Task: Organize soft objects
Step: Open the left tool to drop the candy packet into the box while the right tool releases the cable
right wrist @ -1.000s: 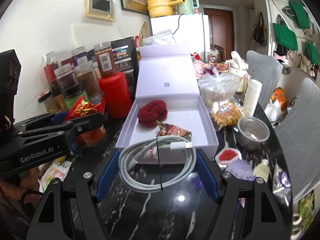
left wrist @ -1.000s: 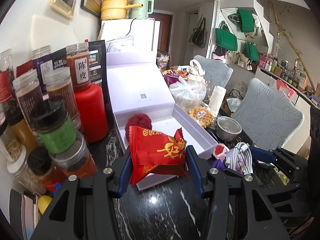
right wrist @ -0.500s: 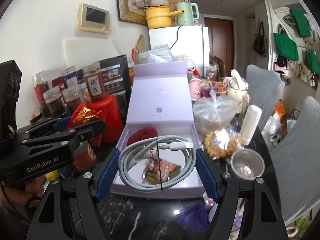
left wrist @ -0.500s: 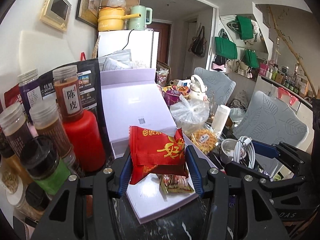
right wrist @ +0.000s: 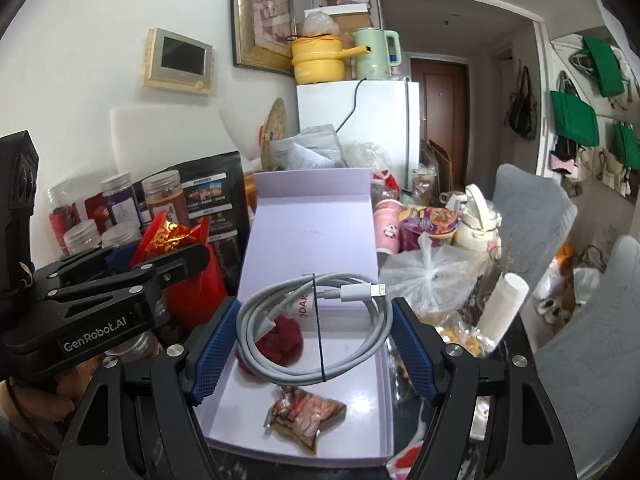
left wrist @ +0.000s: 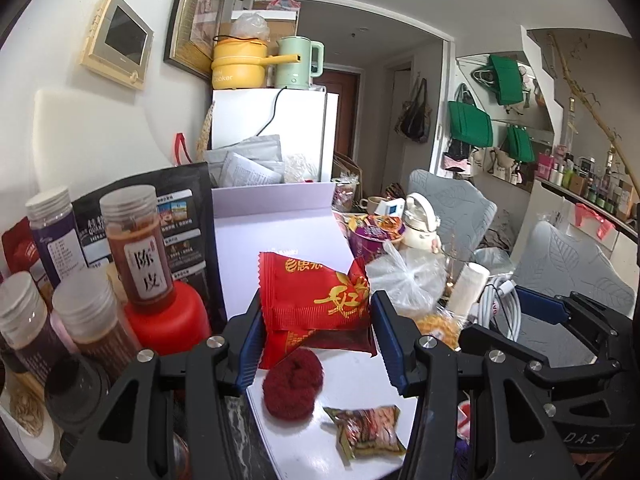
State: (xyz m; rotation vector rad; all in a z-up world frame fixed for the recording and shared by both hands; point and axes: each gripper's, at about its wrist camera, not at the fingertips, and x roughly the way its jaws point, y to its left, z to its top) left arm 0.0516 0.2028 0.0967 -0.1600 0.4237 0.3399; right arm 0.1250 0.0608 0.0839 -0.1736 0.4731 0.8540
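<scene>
My left gripper [left wrist: 318, 326] is shut on a red snack packet [left wrist: 314, 298] and holds it above the open lavender box [left wrist: 352, 392]. My right gripper [right wrist: 316, 338] is shut on a coiled white charging cable [right wrist: 316, 332], also above the box [right wrist: 360, 424]. Inside the box lie a dark red fuzzy scrunchie [left wrist: 292, 384] and a small brownish snack packet [left wrist: 366, 430]; both show in the right wrist view, scrunchie [right wrist: 282, 338] and packet [right wrist: 306, 418]. The left gripper with its packet [right wrist: 172, 236] shows at the left of the right wrist view.
Spice jars [left wrist: 136, 248] and a red bottle [left wrist: 168, 320] crowd the left of the box. A knotted plastic bag [right wrist: 428, 276], a white roll [right wrist: 502, 304] and cups stand to the right. The box lid [right wrist: 312, 224] stands upright behind. Grey chairs [right wrist: 532, 208] are beyond.
Both grippers have risen and moved forward over the box, each still holding its item. The view now looks down into the box from higher up.
</scene>
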